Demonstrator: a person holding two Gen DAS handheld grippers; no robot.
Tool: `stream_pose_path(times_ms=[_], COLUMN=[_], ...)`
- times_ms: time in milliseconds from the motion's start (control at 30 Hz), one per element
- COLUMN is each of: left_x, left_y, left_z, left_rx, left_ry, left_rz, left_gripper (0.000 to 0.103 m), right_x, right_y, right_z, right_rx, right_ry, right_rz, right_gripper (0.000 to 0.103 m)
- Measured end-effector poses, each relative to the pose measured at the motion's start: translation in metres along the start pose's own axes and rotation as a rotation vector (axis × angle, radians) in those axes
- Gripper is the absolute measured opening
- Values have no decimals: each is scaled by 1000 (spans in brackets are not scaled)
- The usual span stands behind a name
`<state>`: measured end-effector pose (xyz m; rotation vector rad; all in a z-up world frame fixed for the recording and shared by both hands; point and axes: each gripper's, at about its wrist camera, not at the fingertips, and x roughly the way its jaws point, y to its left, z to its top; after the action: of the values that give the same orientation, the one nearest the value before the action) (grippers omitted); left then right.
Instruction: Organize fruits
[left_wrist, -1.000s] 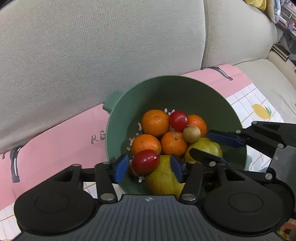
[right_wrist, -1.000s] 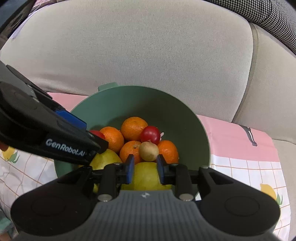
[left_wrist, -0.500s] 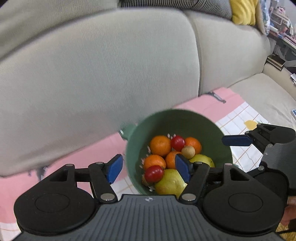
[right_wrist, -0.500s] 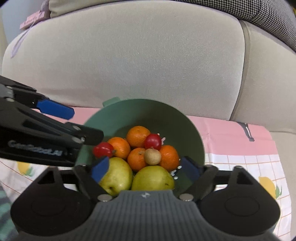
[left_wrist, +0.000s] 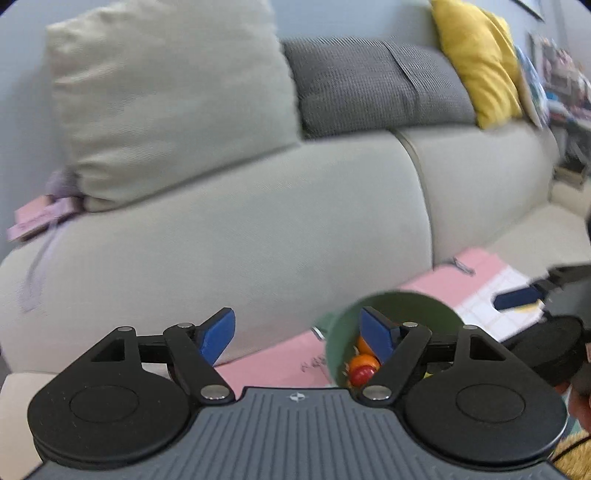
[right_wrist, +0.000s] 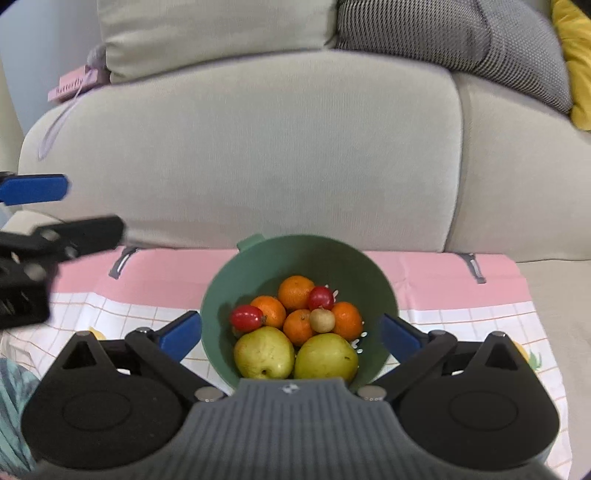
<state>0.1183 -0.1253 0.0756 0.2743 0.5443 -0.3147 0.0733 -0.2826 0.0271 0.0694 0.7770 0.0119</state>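
As both grippers rose, jaws opening (empty)

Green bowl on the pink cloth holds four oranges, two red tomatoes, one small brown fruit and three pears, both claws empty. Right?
Not quite: the green bowl holds two pears, not three, as the right wrist view shows. The rest stands: four oranges, two red tomatoes, one small brown fruit, on the pink cloth. Left claw and right claw are opening, empty.
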Motion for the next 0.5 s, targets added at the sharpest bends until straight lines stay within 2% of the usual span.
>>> stream_pose_path(times_ms=[233, 500], left_x=[-43, -76], left_y=[16, 30], left_z=[-3, -25], left_rx=[-85, -168], left_ry=[-90, -96], left_rz=[93, 131], left_gripper=[96, 97], right_x=[-51, -102], right_y=[11, 39], right_z=[-8, -31], right_rx=[16, -25], right_ry=[-118, -251], right_rz=[-9, -1], right_gripper=[99, 99])
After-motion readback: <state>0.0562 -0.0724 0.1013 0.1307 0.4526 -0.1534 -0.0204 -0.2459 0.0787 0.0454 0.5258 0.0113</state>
